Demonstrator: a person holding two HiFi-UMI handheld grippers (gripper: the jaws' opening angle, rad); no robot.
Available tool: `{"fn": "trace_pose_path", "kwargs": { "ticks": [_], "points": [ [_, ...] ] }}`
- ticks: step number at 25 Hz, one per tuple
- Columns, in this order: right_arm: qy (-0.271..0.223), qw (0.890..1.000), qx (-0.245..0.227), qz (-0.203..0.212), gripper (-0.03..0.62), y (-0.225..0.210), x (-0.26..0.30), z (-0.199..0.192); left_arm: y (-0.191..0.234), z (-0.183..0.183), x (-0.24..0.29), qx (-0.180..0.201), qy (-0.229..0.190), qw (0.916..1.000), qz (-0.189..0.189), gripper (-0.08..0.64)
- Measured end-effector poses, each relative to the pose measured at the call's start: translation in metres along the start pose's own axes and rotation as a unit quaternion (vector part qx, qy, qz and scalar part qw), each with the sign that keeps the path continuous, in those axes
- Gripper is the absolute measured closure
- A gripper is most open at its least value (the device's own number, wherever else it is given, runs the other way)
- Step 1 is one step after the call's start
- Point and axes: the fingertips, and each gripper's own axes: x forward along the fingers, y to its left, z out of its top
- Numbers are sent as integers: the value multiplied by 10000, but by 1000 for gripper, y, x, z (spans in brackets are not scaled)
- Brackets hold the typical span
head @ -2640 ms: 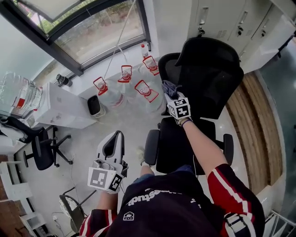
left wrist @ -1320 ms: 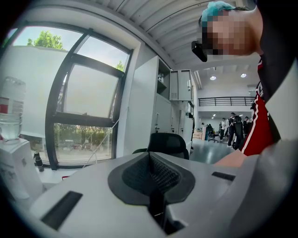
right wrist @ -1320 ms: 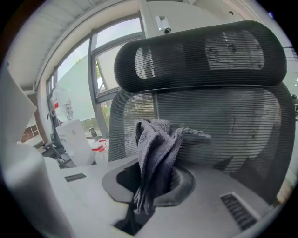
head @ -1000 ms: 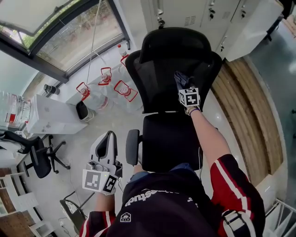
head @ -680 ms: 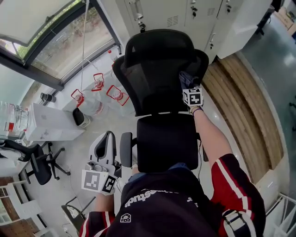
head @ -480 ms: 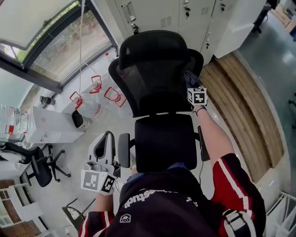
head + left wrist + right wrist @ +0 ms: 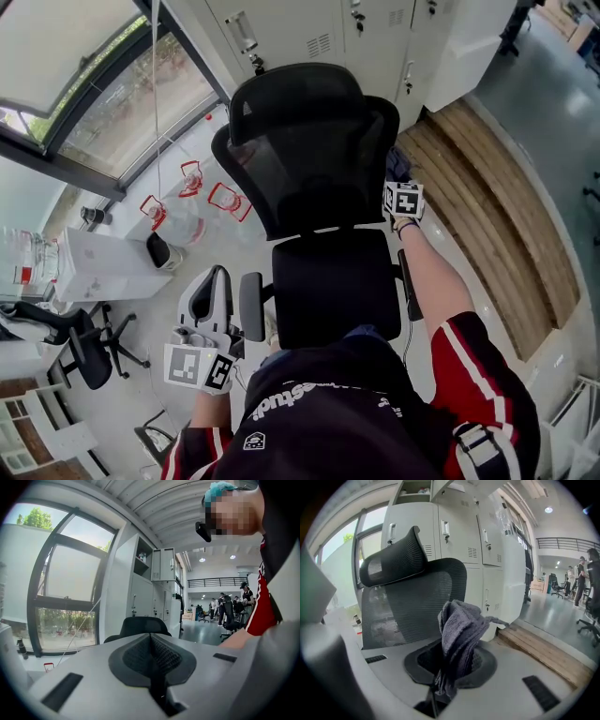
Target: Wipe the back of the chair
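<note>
At the head view's centre, the chair's black mesh back [image 7: 300,159] stands upright before grey lockers [image 7: 309,28]. At its 3 o'clock edge, the right tool [image 7: 399,180] clenches a grey cloth [image 7: 458,630] just beside the mesh. At 7 o'clock, the left tool [image 7: 216,286] hangs closed on nothing.

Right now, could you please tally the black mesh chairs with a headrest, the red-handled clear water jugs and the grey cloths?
Black mesh chair with headrest: 1
Red-handled clear water jugs: 3
Grey cloth: 1
Total: 5
</note>
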Motion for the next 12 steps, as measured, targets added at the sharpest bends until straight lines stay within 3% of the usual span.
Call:
{"fn": "trace_pose_path", "kwargs": {
  "ticks": [5, 12],
  "points": [
    [-100, 9998, -67, 181, 523, 40, -3, -1, 10, 1, -13, -24, -50, 10000, 33, 535],
    [-189, 9980, -192, 574, 523, 136, -8, -3, 50, -1, -48, -130, -142, 9996, 190, 535]
  ]
}}
